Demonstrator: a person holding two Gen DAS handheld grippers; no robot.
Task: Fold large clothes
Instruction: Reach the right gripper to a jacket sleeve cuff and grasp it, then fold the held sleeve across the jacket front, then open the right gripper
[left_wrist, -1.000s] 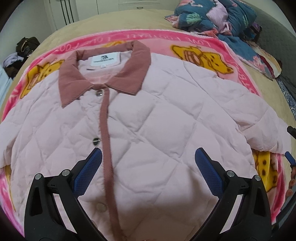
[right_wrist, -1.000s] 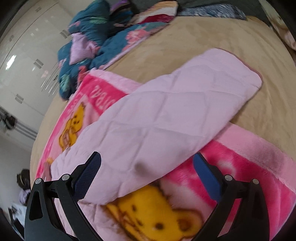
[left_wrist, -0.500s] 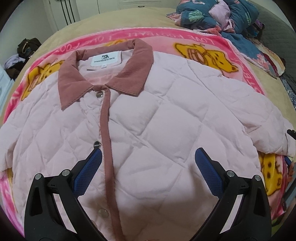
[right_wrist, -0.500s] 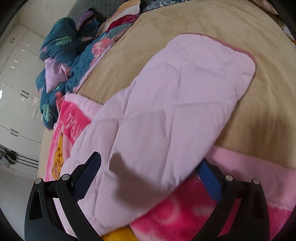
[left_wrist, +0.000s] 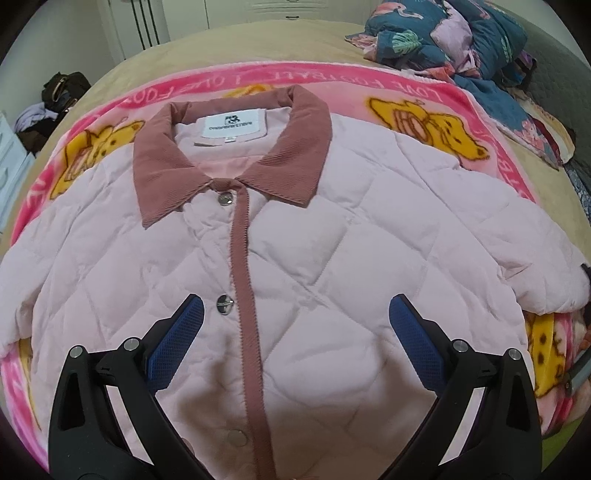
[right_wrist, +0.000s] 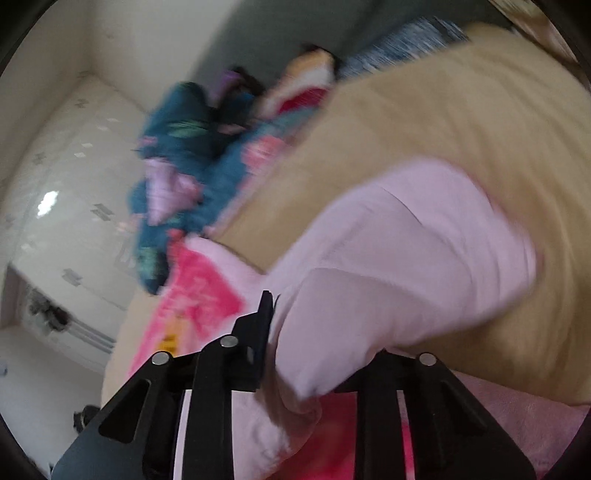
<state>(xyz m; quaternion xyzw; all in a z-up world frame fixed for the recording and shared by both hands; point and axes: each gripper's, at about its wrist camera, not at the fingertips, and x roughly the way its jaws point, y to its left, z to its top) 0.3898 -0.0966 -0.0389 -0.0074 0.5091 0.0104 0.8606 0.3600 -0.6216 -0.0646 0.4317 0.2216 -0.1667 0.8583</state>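
A pale pink quilted jacket (left_wrist: 303, 266) with a dusty-rose corduroy collar (left_wrist: 236, 155) lies face up and buttoned on a pink cartoon-bear blanket (left_wrist: 436, 96). My left gripper (left_wrist: 291, 317) hovers open over the jacket's lower front, its blue pads either side of the placket, holding nothing. In the blurred right wrist view, my right gripper (right_wrist: 280, 332) is shut on the jacket's right sleeve (right_wrist: 406, 258), which bunches and lifts off the tan bedspread (right_wrist: 461, 122).
A heap of teal floral bedding (left_wrist: 450, 37) sits at the bed's far right corner, also visible as bedding (right_wrist: 184, 155) in the right view. White wardrobes (right_wrist: 74, 206) stand behind. A dark bag (left_wrist: 64, 90) lies on the floor at the left.
My right gripper went from open over the sleeve to shut on it and is lifting it; the view swings. My left gripper drew back slightly, still open.
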